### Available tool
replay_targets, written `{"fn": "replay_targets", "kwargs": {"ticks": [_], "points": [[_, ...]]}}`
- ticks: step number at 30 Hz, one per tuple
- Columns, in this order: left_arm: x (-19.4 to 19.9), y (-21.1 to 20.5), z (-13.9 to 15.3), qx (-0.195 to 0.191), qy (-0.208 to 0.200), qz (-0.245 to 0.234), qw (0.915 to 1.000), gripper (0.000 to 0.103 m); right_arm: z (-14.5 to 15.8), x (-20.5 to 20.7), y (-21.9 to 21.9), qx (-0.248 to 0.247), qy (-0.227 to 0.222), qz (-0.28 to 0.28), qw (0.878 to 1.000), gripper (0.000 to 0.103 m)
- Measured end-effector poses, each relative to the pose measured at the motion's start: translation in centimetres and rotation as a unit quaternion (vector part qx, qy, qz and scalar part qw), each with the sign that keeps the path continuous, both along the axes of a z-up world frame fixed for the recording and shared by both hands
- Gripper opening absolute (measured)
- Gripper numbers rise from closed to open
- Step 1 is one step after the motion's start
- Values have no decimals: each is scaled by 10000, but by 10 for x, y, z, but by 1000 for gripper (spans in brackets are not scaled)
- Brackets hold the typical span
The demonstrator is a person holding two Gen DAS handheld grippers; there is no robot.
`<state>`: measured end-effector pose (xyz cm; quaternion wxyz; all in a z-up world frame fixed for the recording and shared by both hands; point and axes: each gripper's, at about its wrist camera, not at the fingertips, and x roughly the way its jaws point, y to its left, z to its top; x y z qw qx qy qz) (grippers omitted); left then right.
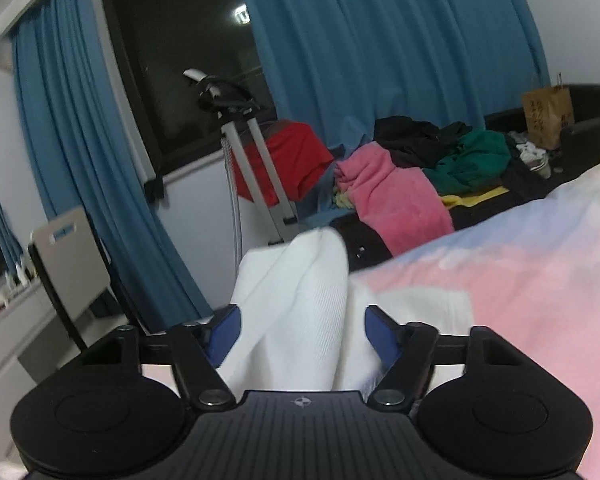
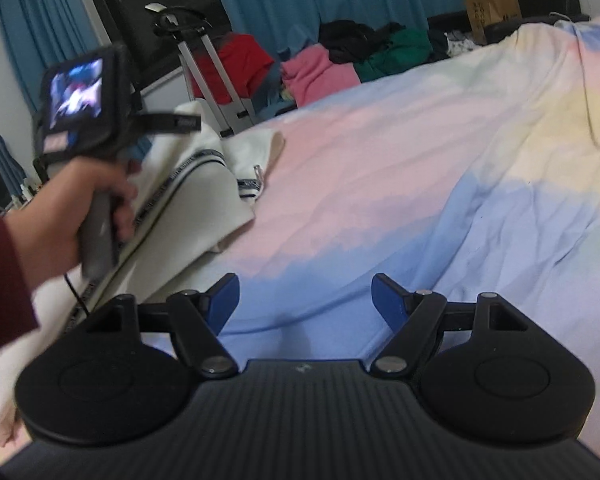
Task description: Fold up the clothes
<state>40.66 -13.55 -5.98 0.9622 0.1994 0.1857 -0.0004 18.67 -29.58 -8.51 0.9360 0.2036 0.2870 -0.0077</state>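
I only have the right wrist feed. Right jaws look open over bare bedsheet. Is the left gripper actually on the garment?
Observer: Yes. In the left wrist view, a bunched fold of the white garment sits between the left gripper pads.
Operator: Closed on it?
Observer: Pads stand apart; cloth fills the gap, but whether they press it I cannot tell.
Operator: Fold lifted?
Observer: It rises above the pads, off the bedsheet.
Operator: Right gripper?
Observer: Right gripper open, nothing between its pads.

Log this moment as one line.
left gripper: open around white garment | right gripper: open, empty | bedsheet: garment at edge
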Motion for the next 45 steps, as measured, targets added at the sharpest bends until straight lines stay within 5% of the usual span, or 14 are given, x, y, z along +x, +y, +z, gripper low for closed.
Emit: {"fn": "replay_targets", "kwargs": {"ticks": [2,5,16,23,28,36,41,45], "points": [[8,-4,-3,-7,44,82,10000,14,-7,5,0,-5,56,-27,10000,75],[-9,-1,1,-303,-24,-22,9995,7,-13,10,1,71,186,-66,9998,75],[-222,57,38,-815,-295,-935,9918,5,12,-23,0,286,-286,-54,9992,75],[-324,126,0,-1694,575,-750,9810,5,24,-48,-8,1064,-600,301,9921,72],[-328,145,-11,-2199,882,-528,9701,5,21,-52,1,1574,-439,632,9845,58],[-317,166,-23,-2689,860,-532,9579,5,27,24,17,1811,80,523,9820,53],[-297,183,-37,-3304,1092,-397,9367,5,21,119,27,1527,249,148,9878,52],[-282,193,-50,-3279,1064,-407,9378,5,7,192,32,1525,407,-176,9873,52]]}}
